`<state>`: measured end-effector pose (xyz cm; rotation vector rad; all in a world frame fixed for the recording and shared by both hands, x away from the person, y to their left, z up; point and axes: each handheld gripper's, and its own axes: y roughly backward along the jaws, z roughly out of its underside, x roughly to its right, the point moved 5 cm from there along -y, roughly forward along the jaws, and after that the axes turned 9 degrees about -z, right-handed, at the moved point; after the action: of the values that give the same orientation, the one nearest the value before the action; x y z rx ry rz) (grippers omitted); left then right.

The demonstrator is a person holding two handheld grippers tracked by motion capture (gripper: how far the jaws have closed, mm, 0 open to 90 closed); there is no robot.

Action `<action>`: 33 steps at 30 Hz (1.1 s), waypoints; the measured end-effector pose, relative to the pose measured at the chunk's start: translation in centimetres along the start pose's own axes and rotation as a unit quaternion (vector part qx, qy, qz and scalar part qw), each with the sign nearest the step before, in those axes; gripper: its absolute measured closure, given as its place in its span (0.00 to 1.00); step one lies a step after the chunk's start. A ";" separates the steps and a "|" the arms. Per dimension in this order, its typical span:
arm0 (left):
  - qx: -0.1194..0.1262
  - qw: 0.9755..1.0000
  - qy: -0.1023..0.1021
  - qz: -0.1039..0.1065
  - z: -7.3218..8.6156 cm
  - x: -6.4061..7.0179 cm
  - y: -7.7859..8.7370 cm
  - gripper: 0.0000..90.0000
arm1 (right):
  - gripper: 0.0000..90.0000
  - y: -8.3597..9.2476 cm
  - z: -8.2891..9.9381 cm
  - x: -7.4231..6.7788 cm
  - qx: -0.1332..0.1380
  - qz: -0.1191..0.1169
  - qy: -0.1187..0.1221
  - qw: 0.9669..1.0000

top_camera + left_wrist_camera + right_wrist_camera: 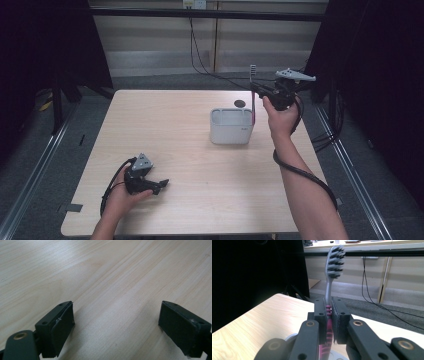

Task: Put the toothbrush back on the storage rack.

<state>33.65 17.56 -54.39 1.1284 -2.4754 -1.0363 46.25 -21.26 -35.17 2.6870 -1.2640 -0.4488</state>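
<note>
A toothbrush with a pink handle and grey bristled head stands upright, head up, with my right gripper shut on its handle. It hangs over the right end of a white holder box at the table's far middle, its lower end at the box's rim. My left gripper rests low on the table near the front left, open, with bare wood between its pads.
The light wooden table has a small dark round spot behind the box. Black cables run over the grey floor beyond the far edge. Dark curtains stand at both sides.
</note>
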 end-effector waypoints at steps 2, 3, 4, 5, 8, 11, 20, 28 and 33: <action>0.001 1.000 0.000 0.000 0.0 0.0 0.0 0.14 | 0.93 -0.2 0.1 0.1 0.000 0.002 0.002 1.000; 0.000 1.000 0.000 0.000 0.0 0.0 0.0 0.14 | 0.93 -0.4 0.1 0.2 -0.001 0.004 0.003 1.000; 0.000 1.000 0.000 0.000 0.0 0.0 0.0 0.14 | 0.93 -0.5 0.1 0.3 -0.002 0.005 0.005 1.000; 0.000 1.000 0.000 0.000 0.0 0.0 0.0 0.14 | 0.93 -0.5 0.1 0.3 -0.001 0.007 0.005 1.000; 0.001 1.000 0.000 0.000 0.0 0.0 0.0 0.14 | 0.93 -0.7 0.0 0.5 0.001 0.008 0.004 1.000; 0.001 1.000 0.000 0.000 0.0 0.0 0.0 0.14 | 0.93 -0.9 0.0 0.8 0.001 0.012 0.005 1.000; 0.000 1.000 -0.003 -0.001 0.0 0.0 0.0 0.14 | 0.93 -1.0 0.3 1.6 0.003 0.021 -0.002 1.000; 0.001 1.000 -0.004 -0.001 0.0 0.0 0.0 0.14 | 0.93 -1.1 0.2 2.1 0.011 0.022 -0.008 1.000; 0.001 1.000 -0.003 -0.001 0.0 0.0 0.0 0.14 | 0.93 -1.4 0.4 2.3 0.008 0.022 -0.006 1.000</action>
<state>33.64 17.59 -54.38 1.1297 -2.4813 -1.0409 48.53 -22.07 -36.40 2.6678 -1.3337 -0.4511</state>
